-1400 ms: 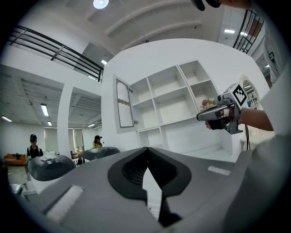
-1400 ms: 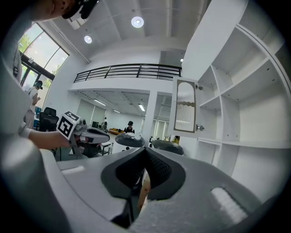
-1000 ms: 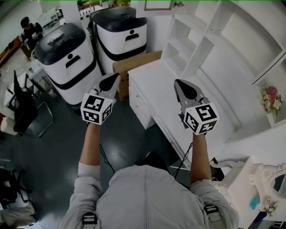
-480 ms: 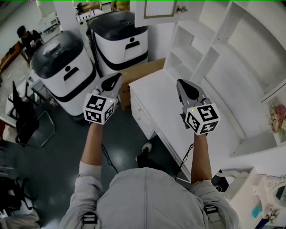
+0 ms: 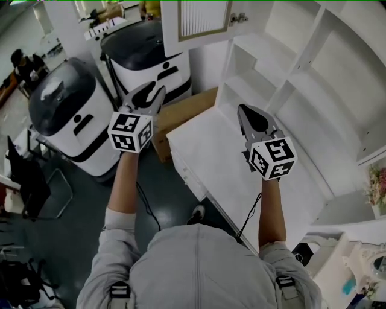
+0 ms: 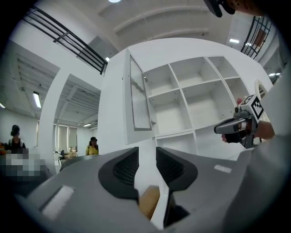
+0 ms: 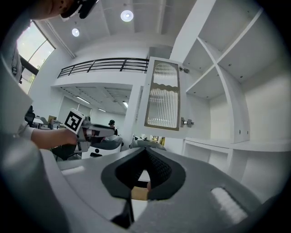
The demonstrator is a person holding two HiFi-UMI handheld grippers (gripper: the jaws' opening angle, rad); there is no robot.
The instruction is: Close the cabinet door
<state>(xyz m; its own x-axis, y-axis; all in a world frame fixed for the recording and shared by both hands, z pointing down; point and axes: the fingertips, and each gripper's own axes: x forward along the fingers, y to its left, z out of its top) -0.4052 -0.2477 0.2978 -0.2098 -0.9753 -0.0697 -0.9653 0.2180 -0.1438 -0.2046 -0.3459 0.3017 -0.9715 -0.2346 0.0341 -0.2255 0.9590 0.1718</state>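
Observation:
The cabinet door [image 5: 204, 18], a white frame with ribbed glass, stands swung open at the top left of the white shelf unit [image 5: 289, 66]. It shows edge-on in the left gripper view [image 6: 138, 100] and face-on in the right gripper view [image 7: 163, 95]. My left gripper [image 5: 152, 92] is below the door and apart from it. Its jaws have just been opening and nothing is between them [image 6: 146, 152]. My right gripper [image 5: 243, 110] hovers over the white counter [image 5: 211, 151], shut and empty, tips meeting [image 7: 145, 151].
Two white-and-black machines [image 5: 66, 114] [image 5: 151, 51] stand on the floor to the left. A cardboard box [image 5: 184, 114] sits between them and the counter. A black chair [image 5: 27, 181] is at far left. People stand in the background [image 6: 92, 145].
Both grippers have moved forward toward the shelf unit, and the door has come further into view. The left gripper's jaws have parted; the right gripper stays shut.

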